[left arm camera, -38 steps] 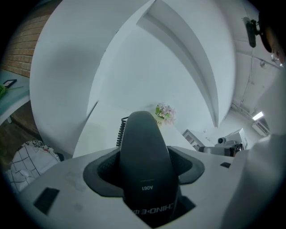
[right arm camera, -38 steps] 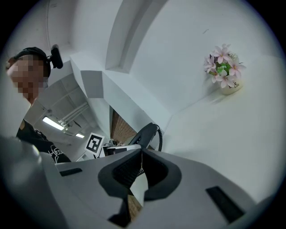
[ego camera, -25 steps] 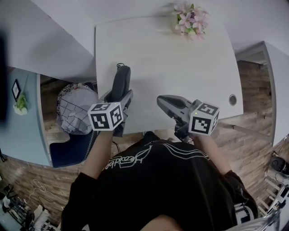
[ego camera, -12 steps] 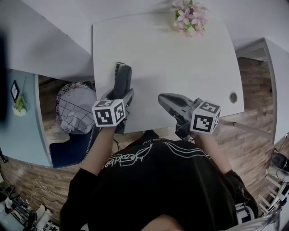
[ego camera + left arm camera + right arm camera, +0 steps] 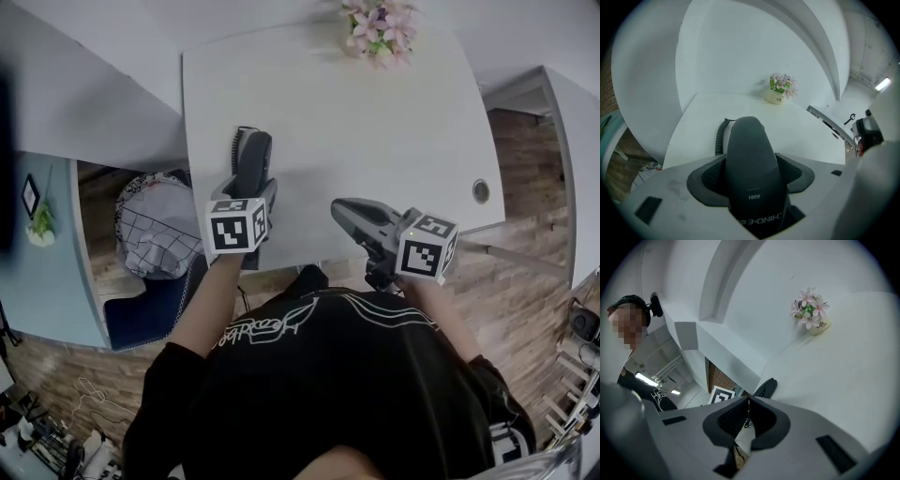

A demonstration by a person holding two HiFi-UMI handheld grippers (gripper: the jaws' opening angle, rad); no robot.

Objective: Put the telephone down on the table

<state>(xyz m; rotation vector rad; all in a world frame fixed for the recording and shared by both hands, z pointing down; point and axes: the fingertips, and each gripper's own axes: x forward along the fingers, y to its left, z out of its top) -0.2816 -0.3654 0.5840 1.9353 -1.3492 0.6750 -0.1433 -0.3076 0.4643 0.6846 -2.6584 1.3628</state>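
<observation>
One telephone [image 5: 749,159] is clamped in my left claw [image 5: 248,192], over the near left part of the one white surface [image 5: 375,141], its single coiled cord [image 5: 720,138] trailing beside it. My right claw [image 5: 749,401] is pressed together, holding nothing. One pot of pink flowers [image 5: 377,28] stands at the far edge.

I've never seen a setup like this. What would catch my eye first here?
First, the black telephone handset with its coiled cord, clamped in the left gripper over the near left part of the white table. Then the potted pink flowers at the table's far edge. The right gripper, shut and empty, sits at the near edge.
</observation>
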